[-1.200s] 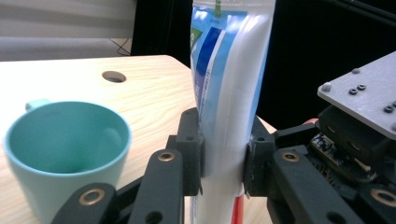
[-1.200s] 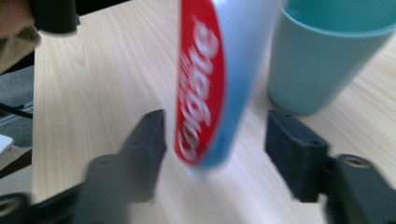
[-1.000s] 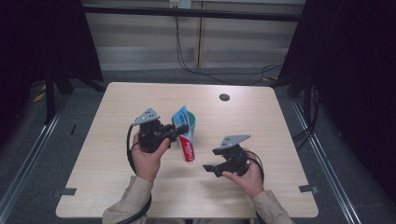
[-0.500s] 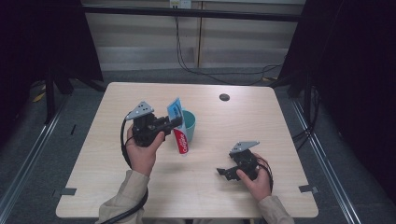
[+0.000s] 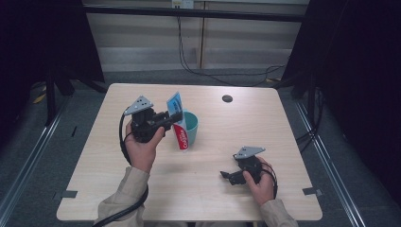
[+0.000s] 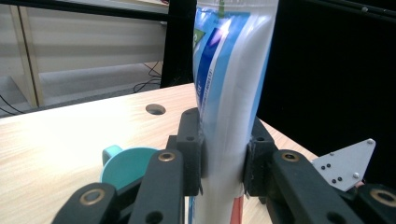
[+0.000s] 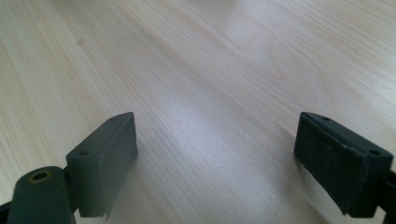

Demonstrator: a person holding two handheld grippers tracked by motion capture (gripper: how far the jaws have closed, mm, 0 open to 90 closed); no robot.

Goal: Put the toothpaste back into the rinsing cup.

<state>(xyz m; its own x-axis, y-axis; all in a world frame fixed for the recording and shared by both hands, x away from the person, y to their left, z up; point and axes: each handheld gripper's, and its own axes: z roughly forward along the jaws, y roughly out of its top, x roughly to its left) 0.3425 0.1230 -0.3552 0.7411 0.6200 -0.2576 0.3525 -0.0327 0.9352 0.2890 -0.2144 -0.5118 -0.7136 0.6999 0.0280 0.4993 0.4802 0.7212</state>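
- Since a second ago the right gripper (image 5: 226,176) has dropped from beside the toothpaste tube (image 5: 178,124) to low over the near right part of the desk (image 5: 283,123), and its fingers (image 7: 105,161) have just been opening with nothing between them; the left gripper (image 5: 176,116) has carried the tube a little up and away, over the teal cup (image 5: 193,128).
- Left fingers (image 6: 190,156) are clamped on the tube's flat middle, one pad on each broad face, as the left gripper view shows.
- From those fingers the tube's long axis runs close to upright, slightly tilted: the blue crimped end points up and away, above the fingers, and the red capped end points down toward the desk, below them.
- Just beyond and below the left fingers stands the cup, its handle turned away from them; the tube's lower half hangs at the cup's near-left rim, whether touching it I cannot tell.
- Right fingers stand wide apart over bare wood, well apart from tube and cup.
- Farther out, past the cup, a round hole (image 5: 227,98) sits in the desk.
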